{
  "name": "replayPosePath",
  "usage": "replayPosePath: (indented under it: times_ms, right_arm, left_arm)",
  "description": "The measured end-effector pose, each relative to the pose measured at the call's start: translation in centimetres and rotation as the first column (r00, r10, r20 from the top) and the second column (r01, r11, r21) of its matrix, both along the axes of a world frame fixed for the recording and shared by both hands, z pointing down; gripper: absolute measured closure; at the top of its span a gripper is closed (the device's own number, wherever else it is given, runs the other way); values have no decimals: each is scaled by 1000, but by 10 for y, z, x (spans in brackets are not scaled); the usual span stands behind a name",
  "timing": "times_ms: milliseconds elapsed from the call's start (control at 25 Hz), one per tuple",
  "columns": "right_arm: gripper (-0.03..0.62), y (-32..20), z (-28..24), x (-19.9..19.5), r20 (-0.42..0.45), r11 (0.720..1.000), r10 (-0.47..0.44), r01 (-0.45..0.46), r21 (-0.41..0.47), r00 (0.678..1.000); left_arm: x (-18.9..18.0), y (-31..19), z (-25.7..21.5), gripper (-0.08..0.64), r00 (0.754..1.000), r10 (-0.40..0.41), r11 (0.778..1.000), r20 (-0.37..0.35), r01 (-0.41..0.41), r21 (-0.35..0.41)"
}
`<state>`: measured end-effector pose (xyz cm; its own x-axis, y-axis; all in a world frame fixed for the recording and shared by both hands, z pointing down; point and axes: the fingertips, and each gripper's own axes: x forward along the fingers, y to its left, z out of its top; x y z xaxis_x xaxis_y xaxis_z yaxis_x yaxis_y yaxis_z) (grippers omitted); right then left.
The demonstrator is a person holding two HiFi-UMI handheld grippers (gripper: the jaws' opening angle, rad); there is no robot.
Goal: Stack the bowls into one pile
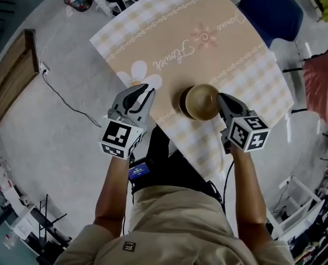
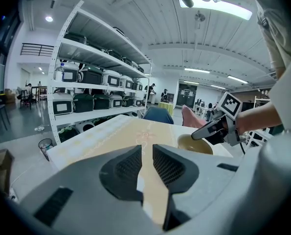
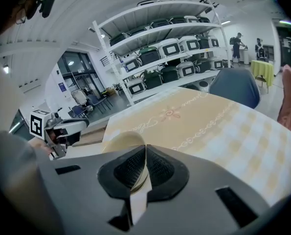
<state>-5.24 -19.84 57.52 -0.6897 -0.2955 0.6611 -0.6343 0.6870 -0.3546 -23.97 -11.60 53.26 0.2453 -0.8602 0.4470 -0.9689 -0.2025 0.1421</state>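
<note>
A tan bowl [image 1: 202, 101] sits in a darker bowl [image 1: 182, 101] near the front edge of the table, on a beige checked tablecloth [image 1: 208, 43]. My right gripper [image 1: 223, 102] is shut on the tan bowl's right rim. In the right gripper view that rim [image 3: 122, 142] runs in between the pads [image 3: 157, 168]. My left gripper [image 1: 145, 94] hovers at the table's left front edge, well left of the bowls, jaws drawn together with nothing in them. From the left gripper view the bowl [image 2: 194, 145] shows beyond the right gripper [image 2: 200, 133].
A blue chair [image 1: 274, 10] stands at the table's far right corner, and pink cloth [image 1: 323, 76] hangs to the right. On the floor at left lie a wooden board [image 1: 12, 73] and a cable [image 1: 64, 101]. Shelves of containers [image 2: 91, 99] stand behind the table.
</note>
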Motion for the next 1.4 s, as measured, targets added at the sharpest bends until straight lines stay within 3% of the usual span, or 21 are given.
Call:
replayPosePath:
  times_ms: [480,880,1120,1400]
  right_arm:
    - [580,16,22,-12,-74,999,-36,38,29,997]
    - [580,22,35,-13,-167,990,-73,91,105,983]
    - [580,22,17,2,-156,989,-58,78,127,986]
    - [580,31,-41,29,-82,977,-27,44,209,996]
  left_arm:
    - [-2,15,-3,486,1000,-15,1000,0,15,7]
    - [9,20,-22,486,1000,13,1000,21,-13,28]
    - [16,27,-50,486,999,33,998,42,-35,59]
    - [42,46,-98,486,995,76,990,64,-83,113]
